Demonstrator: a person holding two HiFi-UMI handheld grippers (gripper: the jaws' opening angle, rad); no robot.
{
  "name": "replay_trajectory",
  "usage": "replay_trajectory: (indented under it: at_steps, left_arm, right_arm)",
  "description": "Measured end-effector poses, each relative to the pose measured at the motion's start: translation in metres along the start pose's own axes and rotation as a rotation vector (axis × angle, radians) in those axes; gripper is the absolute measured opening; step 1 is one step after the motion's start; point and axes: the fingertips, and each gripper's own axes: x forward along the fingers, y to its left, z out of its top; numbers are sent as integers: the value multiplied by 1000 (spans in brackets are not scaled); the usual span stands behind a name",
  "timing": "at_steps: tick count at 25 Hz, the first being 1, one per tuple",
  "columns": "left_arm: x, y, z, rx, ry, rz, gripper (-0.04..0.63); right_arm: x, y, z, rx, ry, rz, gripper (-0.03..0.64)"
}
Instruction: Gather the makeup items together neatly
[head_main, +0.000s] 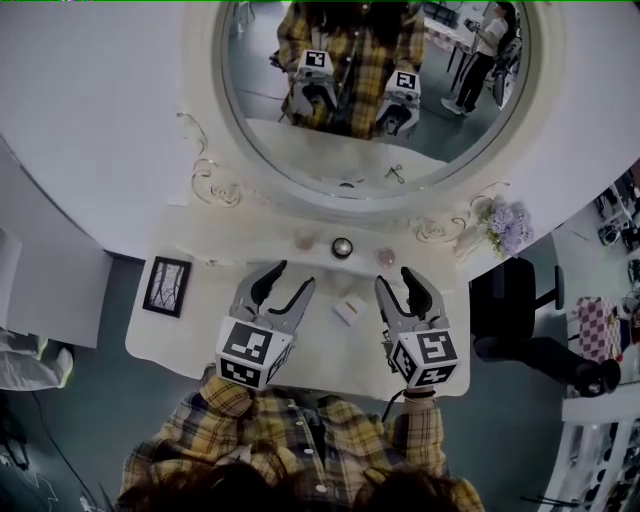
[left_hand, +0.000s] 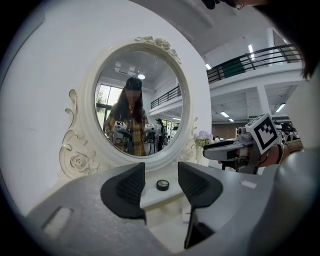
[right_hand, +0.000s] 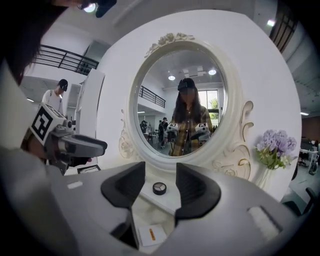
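Observation:
A round black compact (head_main: 342, 247) lies on the raised shelf of the white vanity (head_main: 190, 340), under the oval mirror (head_main: 350, 90). Two small pinkish items (head_main: 305, 240) (head_main: 386, 257) sit on either side of it. A flat white box with an orange mark (head_main: 349, 309) lies on the tabletop between my grippers. My left gripper (head_main: 293, 275) and right gripper (head_main: 394, 277) hover above the table, both open and holding nothing. In the left gripper view the compact (left_hand: 162, 185) shows beyond the open gripper (left_hand: 161, 176). The right gripper view shows the compact (right_hand: 159, 188) and the box (right_hand: 151, 234) past its open gripper (right_hand: 160, 177).
A small dark picture frame (head_main: 168, 285) stands at the table's left end. A vase of lilac flowers (head_main: 508, 225) stands at the right beside the mirror. A black office chair (head_main: 515, 290) is off the right edge. The mirror reflects me and both grippers.

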Motion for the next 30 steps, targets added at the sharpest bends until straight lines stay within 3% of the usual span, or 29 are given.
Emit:
replay_trajectory:
  at_steps: [6,16,20,30]
  left_arm:
    - [-14,-2,15,-1,-53,-3,132]
    - [-26,0,2,-13,-40,17,36]
    - [-27,3,1,-17,-46,20,-5]
    - [-28,7,-4,-18,-41,28,-6]
  right_arm:
    - [-21,10,16,37,-77,-10,119]
    - [-37,18,3,97,-110,-1,9]
    - [-35,22,1,97,-117,7,5]
    - [-35,19,-10,116,-96,2,5]
